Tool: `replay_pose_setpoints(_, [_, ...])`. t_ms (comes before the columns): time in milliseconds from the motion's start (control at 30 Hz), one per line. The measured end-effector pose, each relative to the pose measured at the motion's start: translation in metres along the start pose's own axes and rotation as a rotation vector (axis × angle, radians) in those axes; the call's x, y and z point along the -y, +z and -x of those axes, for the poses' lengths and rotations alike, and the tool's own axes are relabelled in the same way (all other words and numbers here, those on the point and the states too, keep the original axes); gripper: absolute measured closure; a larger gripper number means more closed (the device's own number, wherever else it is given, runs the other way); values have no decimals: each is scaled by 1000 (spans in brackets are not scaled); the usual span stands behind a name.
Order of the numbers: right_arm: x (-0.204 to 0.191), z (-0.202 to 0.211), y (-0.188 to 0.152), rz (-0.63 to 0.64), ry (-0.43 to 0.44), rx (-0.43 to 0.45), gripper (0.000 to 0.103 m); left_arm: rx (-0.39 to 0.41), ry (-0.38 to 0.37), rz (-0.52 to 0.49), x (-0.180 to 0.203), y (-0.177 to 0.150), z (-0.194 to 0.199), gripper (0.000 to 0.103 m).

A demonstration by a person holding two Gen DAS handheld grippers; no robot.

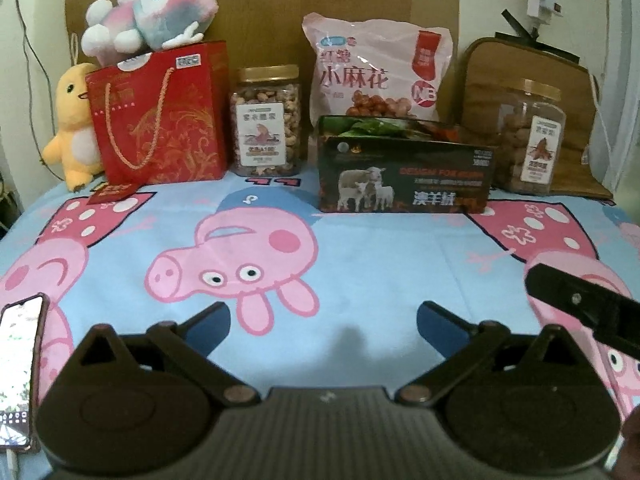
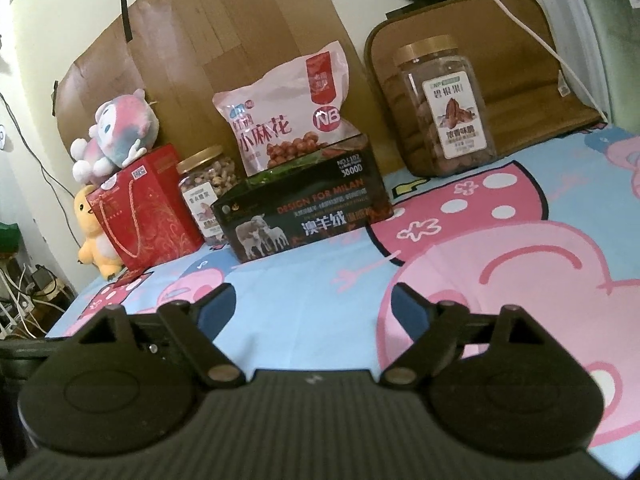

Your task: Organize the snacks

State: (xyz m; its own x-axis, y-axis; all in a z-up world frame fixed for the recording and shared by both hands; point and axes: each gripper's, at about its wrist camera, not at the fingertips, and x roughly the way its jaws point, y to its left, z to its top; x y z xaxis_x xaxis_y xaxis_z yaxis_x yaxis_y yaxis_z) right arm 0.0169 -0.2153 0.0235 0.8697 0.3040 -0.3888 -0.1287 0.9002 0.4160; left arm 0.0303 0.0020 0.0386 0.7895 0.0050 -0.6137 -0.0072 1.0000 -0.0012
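Snacks line the back of a cartoon-pig sheet (image 1: 360,248). From left: a red gift bag (image 1: 160,120) (image 2: 148,208), a nut jar (image 1: 266,120) (image 2: 206,192), a pink snack pouch (image 1: 380,68) (image 2: 288,116) leaning behind a black box with sheep on it (image 1: 404,172) (image 2: 304,212), and a second jar of pecans (image 1: 532,140) (image 2: 444,108) at the right. My left gripper (image 1: 324,320) stands open over the sheet, nothing between its blue-padded fingers. My right gripper (image 2: 314,308) is also open and empty; one of its black fingers (image 1: 580,304) shows at the left wrist view's right edge.
A pink-grey plush (image 1: 156,8) sits on the gift bag, a yellow plush (image 1: 74,128) beside it. A phone (image 1: 18,372) lies at the near left. Cardboard (image 2: 224,40) and a brown cushion (image 2: 520,60) stand against the wall. Cables hang off the bed's left side (image 2: 28,300).
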Motion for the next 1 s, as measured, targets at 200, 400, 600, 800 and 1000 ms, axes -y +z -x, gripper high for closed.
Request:
replay_pose_setpoints(200, [1, -1, 0, -8, -1, -2, 16, 4, 29, -24, -1, 2, -2, 0])
replay_pose_setpoints(400, [0, -1, 0, -8, 1, 0, 16, -26, 25, -25, -2, 2, -7, 0])
replay_pose_setpoints(600, [0, -1, 0, -8, 0, 4, 16, -43, 22, -42, -1, 1, -9, 0])
replay_pose_setpoints(800, [-1, 0, 1, -8, -3, 11, 16, -55, 19, -45, -3, 2, -11, 0])
replay_pose_setpoints(1000, [-1, 1, 2, -10, 0, 16, 16, -55, 28, -51, -3, 1, -10, 0])
